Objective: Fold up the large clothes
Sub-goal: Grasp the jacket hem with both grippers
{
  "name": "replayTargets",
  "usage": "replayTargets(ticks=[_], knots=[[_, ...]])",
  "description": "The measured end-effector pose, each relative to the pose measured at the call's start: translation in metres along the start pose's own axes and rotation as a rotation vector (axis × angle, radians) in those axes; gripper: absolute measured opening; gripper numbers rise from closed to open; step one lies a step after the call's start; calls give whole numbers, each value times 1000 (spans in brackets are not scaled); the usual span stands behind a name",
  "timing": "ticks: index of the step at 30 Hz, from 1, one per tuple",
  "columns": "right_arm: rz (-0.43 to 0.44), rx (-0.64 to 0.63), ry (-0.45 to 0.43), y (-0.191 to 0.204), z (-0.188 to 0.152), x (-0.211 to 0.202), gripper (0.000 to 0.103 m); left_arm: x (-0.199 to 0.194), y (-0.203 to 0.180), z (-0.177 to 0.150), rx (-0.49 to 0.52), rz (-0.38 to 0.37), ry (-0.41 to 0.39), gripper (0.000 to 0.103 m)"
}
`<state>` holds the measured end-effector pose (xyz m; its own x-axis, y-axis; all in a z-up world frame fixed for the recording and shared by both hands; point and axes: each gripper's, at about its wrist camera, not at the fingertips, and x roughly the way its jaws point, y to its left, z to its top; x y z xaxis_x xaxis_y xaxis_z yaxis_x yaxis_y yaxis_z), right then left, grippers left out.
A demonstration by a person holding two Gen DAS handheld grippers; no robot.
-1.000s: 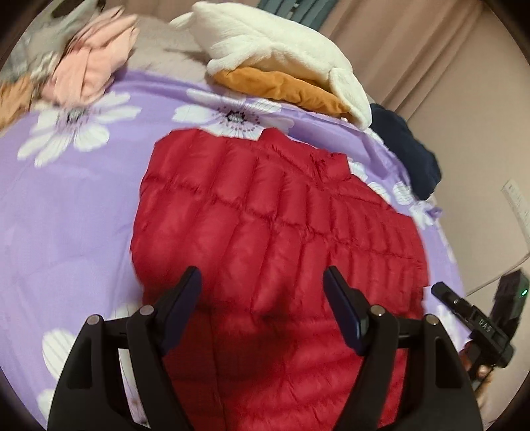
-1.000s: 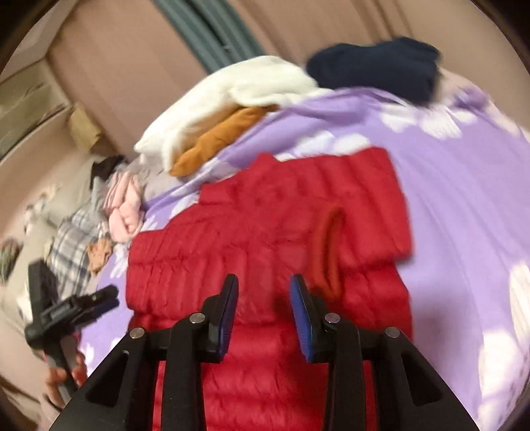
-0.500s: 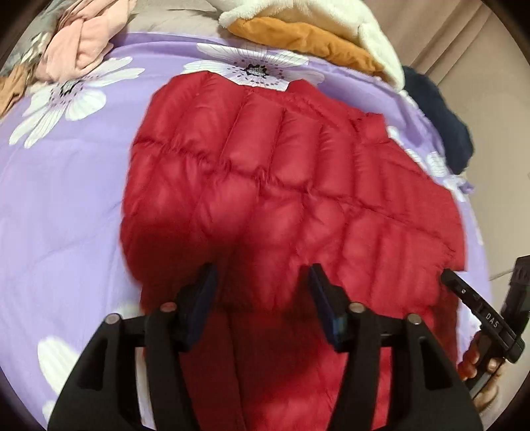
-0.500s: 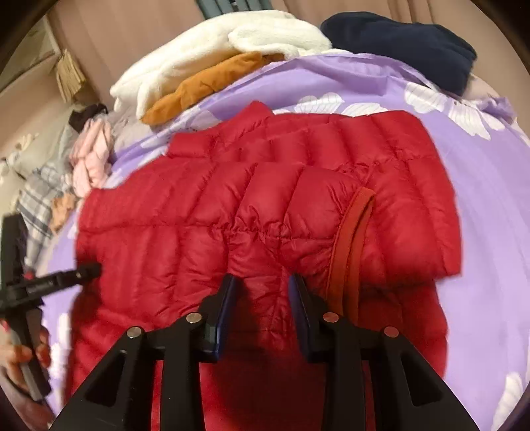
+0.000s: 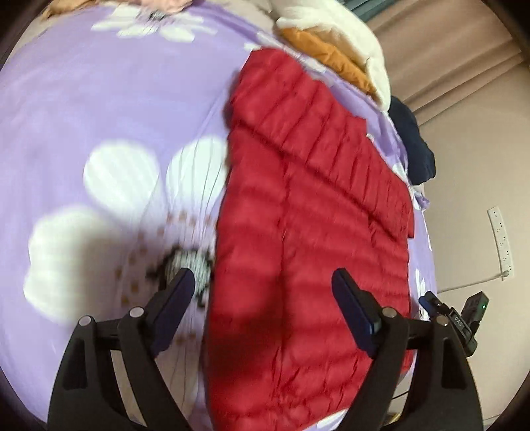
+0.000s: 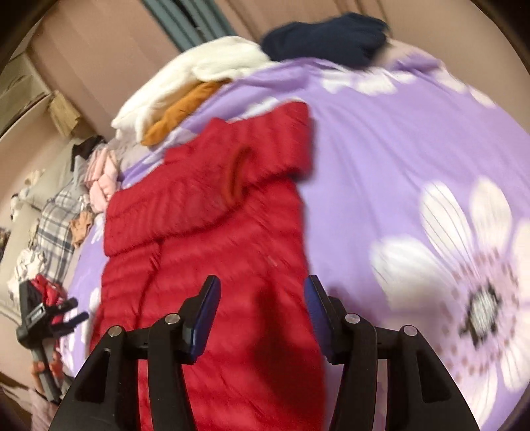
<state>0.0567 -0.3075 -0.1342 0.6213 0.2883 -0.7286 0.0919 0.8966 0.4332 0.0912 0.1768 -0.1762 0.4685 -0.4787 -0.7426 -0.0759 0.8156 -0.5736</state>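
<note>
White fleece [image 5: 334,30], orange top [image 5: 328,56] and navy garment [image 5: 414,142] crowd beyond red jacket [image 5: 308,232]

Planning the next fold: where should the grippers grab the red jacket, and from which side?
Probably the hem corners of the jacket nearest the grippers, coming in from the near end. It lies flat, sleeves folded in, its long strip running away. The left gripper and right gripper, both open, hang over that end.

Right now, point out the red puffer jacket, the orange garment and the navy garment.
red puffer jacket [image 5: 314,232], left wrist view, quilted body.
orange garment [image 6: 180,111], right wrist view, exposed fold.
navy garment [image 6: 324,36], right wrist view, top.
</note>
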Motion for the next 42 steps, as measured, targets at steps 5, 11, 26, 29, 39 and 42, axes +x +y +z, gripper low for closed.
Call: replayTargets(ticks=[5, 11, 26, 29, 39, 42], knots=[[38, 63, 38, -19, -20, 0, 52, 10, 8, -29, -59, -65, 34, 85], [154, 111, 125, -19, -34, 12, 52, 8, 9, -45, -104, -158, 50, 86], [333, 166, 172, -14, -59, 19, 53, 12, -8, -76, -87, -246, 136, 87], [315, 138, 166, -3, -57, 22, 53, 19, -17, -74, -81, -266, 147, 87], [210, 33, 103, 10, -57, 10, 24, 14, -14, -78, -111, -274, 146, 27], [215, -15, 33, 22, -52, -6, 21, 0, -17, -72, -115, -286, 90, 22]])
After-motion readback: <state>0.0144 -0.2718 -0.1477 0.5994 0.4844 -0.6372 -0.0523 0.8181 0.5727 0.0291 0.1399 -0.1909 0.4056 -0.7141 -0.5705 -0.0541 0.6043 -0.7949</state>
